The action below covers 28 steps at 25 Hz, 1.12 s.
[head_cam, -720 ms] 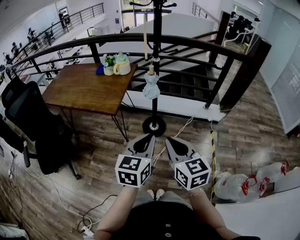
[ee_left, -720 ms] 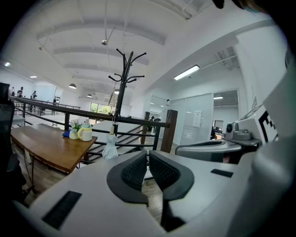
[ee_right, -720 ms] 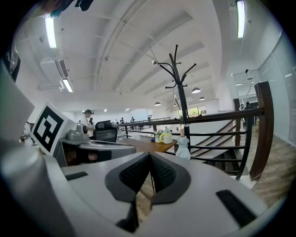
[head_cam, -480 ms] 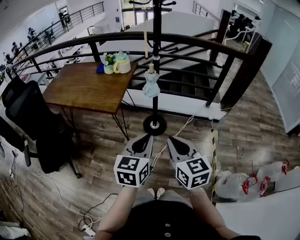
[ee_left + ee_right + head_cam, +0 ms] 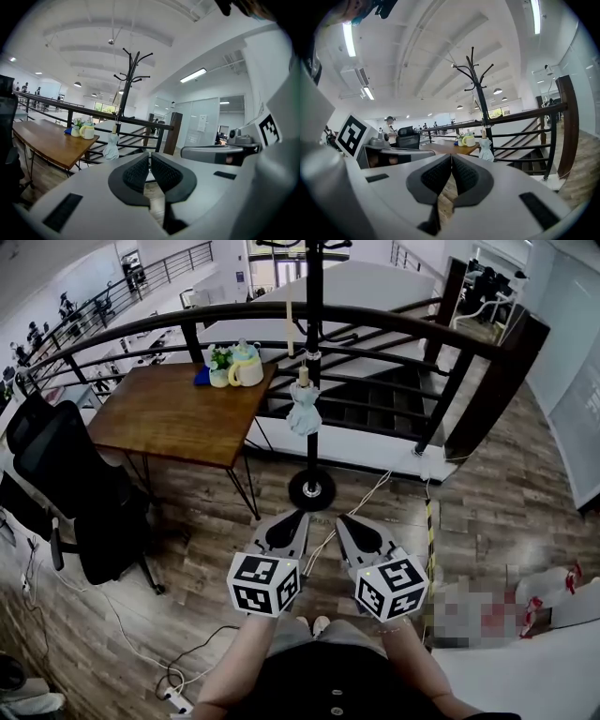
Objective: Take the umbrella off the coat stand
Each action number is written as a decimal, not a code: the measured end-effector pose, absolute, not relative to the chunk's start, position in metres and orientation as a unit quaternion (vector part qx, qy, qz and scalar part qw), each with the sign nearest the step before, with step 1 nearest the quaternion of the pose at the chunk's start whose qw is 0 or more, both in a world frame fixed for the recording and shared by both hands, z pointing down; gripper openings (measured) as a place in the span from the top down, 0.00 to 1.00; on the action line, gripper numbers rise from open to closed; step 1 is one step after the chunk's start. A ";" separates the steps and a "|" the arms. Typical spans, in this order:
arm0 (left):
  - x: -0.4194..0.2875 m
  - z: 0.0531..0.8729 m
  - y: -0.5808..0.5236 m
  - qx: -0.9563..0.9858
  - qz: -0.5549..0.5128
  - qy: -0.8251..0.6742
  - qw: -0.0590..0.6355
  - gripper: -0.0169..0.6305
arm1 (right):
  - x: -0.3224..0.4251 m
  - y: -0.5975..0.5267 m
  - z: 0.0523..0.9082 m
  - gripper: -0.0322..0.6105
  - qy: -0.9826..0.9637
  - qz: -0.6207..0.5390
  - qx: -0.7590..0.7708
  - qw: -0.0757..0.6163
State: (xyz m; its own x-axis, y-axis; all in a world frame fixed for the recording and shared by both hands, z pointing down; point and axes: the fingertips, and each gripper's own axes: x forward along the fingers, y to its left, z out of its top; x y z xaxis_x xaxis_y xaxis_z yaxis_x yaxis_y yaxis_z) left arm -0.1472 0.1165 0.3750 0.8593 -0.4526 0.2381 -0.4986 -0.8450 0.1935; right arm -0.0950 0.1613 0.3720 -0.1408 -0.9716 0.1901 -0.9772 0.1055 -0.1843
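The small, pale, folded umbrella [image 5: 303, 410] hangs on the tall black metal coat stand [image 5: 312, 457], right against its pole. The stand is just beside the brown wooden worktop [image 5: 169, 423], and a black curved railing [image 5: 403, 326] runs behind it. You hold both grippers low over the wooden floor [image 5: 487, 512], well apart from the umbrella. Your left gripper [image 5: 297, 515] has its fingers together, with nothing between them. Your right gripper [image 5: 343, 519] is the same.
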 end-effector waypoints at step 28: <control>-0.031 0.392 -0.041 0.947 0.090 -0.274 0.140 0.93 | 0.030 0.008 0.392 0.90 -0.745 0.145 0.650 0.041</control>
